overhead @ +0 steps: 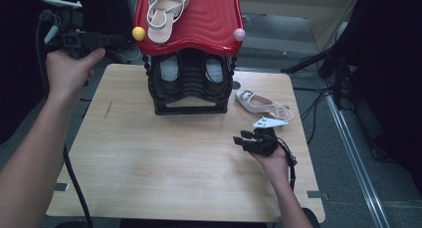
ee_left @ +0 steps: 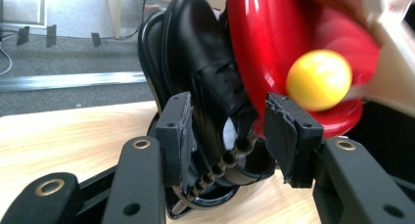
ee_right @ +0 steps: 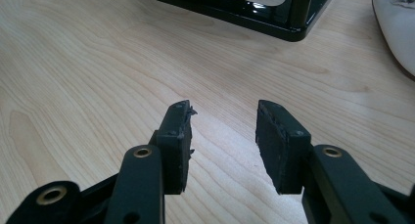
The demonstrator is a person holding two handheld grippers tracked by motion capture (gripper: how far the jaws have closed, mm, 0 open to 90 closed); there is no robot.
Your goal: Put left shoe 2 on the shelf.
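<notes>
Currently the left gripper (ee_left: 227,136) is hovering with its jaws standing apart and gripping nothing, raised off the tabletop's (overhead: 149,163) left rear corner and aimed at the shoe rack (overhead: 189,83); a black shoe (ee_left: 205,72) and the rack's yellow knob (ee_left: 319,79) are sitting just beyond the pads. The right gripper (overhead: 243,138) is lying low over the tabletop's right side, jaws likewise parted and empty, pointing left. A white sandal (overhead: 259,102) is resting just behind it, beside the rack, and another sandal (overhead: 166,11) is lying on the red top shelf (overhead: 209,24).
</notes>
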